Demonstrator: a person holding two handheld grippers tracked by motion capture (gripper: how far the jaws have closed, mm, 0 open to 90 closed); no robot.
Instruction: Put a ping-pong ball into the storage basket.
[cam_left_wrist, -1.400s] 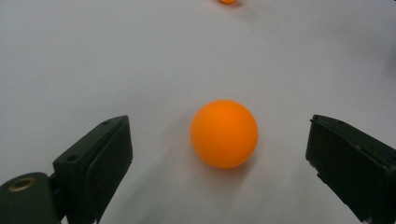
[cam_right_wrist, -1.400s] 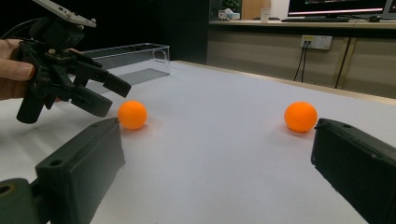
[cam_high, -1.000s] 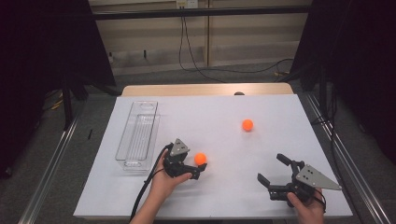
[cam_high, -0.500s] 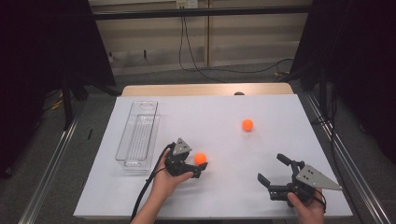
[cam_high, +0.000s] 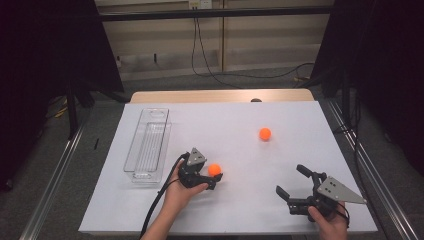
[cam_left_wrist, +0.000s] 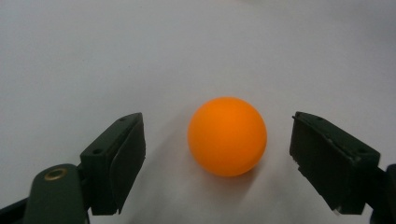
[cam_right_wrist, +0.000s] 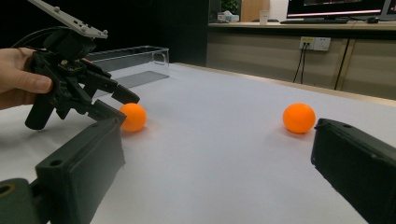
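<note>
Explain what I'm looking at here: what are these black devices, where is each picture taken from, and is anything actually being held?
No robot here: a person holds a hand-operated claw in each hand. The high view looks down on a white table from the person's side. The other two pictures come from cameras riding on the claws, each looking out between its own two black jaws.

On the table lie two orange balls and a clear tray at the left. The left claw has the near ball between its jaws. They have just been closing, but the left gripper view shows a gap on both sides of the ball, so it is not gripped yet and sits on the table.

The right claw is open and holds nothing. The far ball lies untouched in the open. The right gripper view shows both balls and the left claw across the table.
</note>
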